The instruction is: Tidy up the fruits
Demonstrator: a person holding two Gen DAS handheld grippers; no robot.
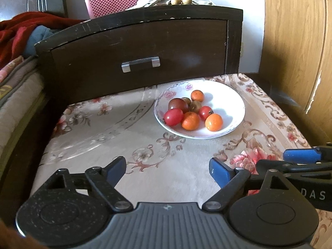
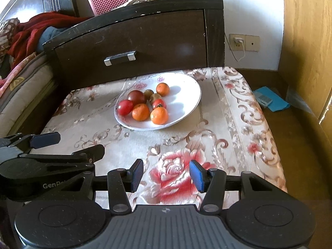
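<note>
the small round fruits (image 2: 145, 103) sit heaped in the white plate (image 2: 186, 95) on the floral cloth (image 2: 238, 124) ahead of you, and with your left gripper (image 1: 167, 169) and right gripper (image 2: 167, 175) both spread wide and empty, a careless nudge could roll one off; readable lettering: "das", "genro".

A floral-covered table (image 2: 228, 124) carries one white plate (image 2: 186, 95) at its far side.

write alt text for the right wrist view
A white plate holding small orange, red and dark fruits sits on a floral cloth in front of a dark drawer. The open right tool hovers near, the left tool beside it at left.
</note>
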